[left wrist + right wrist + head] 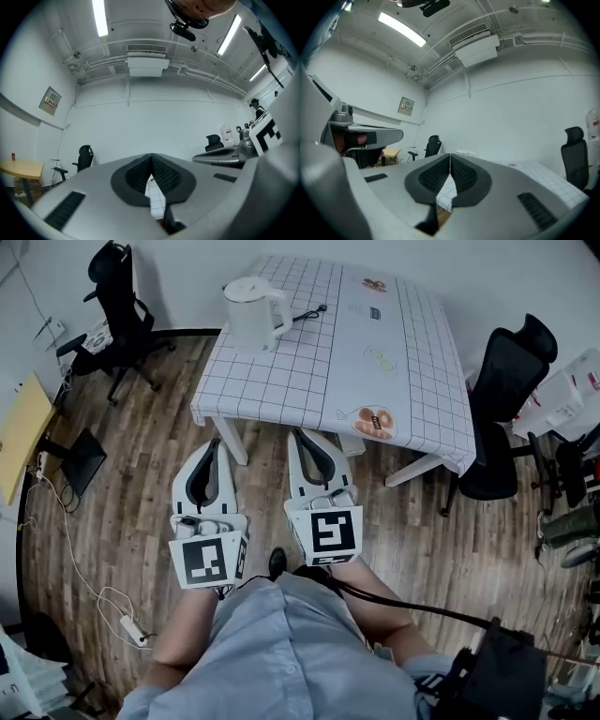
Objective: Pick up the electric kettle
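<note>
Both grippers held short of the table, kettle untouched.
The left gripper (214, 444) and right gripper (299, 434) have jaws pressed together, gripping nothing. The white kettle (253, 313) stands near the table's (281, 381) far left corner, eleven o'clock from the right gripper.

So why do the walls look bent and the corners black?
Head view: a wide lens bows the white grid-patterned table; light is even. Left gripper view: black rounded corners, a glaring ceiling strip light. Right gripper view: the same, walls curved.

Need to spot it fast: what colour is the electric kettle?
The electric kettle is white; the head view shows it best.
</note>
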